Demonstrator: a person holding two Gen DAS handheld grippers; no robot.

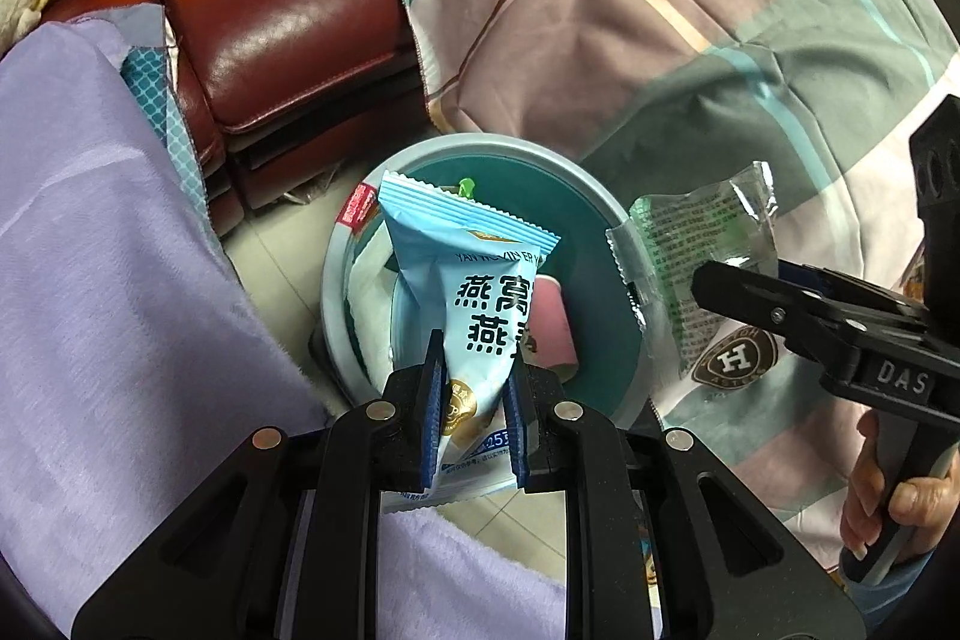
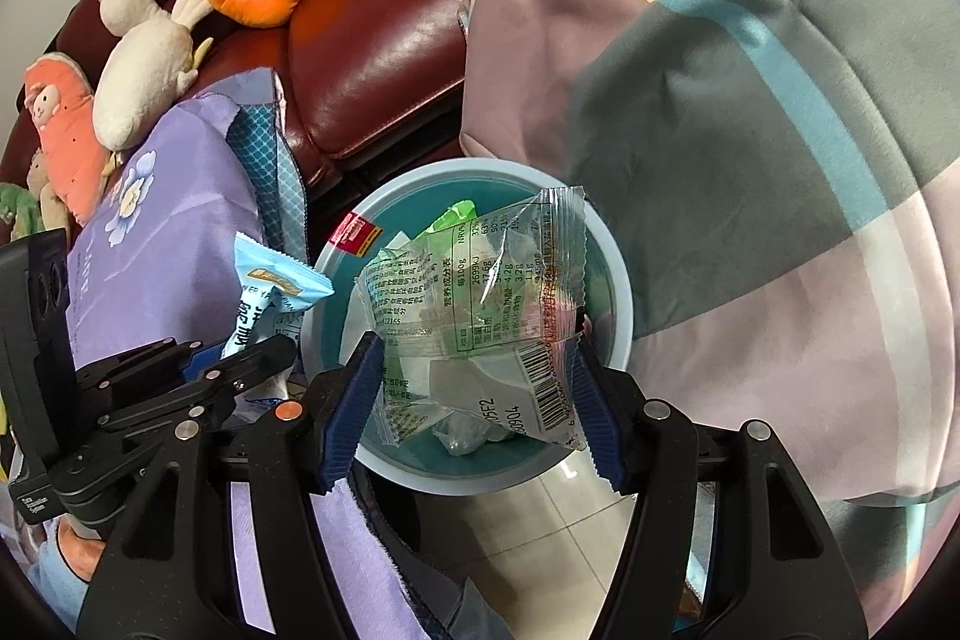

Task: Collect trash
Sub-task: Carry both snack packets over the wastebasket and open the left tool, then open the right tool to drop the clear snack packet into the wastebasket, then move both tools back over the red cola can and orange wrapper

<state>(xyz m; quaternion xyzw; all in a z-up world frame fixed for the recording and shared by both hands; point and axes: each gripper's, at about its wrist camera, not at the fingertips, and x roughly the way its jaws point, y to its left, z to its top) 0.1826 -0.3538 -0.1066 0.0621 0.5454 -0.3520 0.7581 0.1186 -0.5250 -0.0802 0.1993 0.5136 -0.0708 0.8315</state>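
Two wrappers up over the round bin (image 2: pixel 624 292): blue snack packet (image 1: pixel 480 304) pinched narrow in left gripper (image 1: pixel 471 400), clear crinkled wrapper (image 2: pixel 480 316) spanned by wider right gripper (image 2: pixel 474 400). Likely to flutter past the rim on release, light as both are. Below, pale floor tiles (image 2: pixel 540 532); around, red leather sofa (image 1: pixel 288 16), plush toys, checked quilt (image 2: pixel 750 100), lilac blanket (image 1: pixel 120 280).
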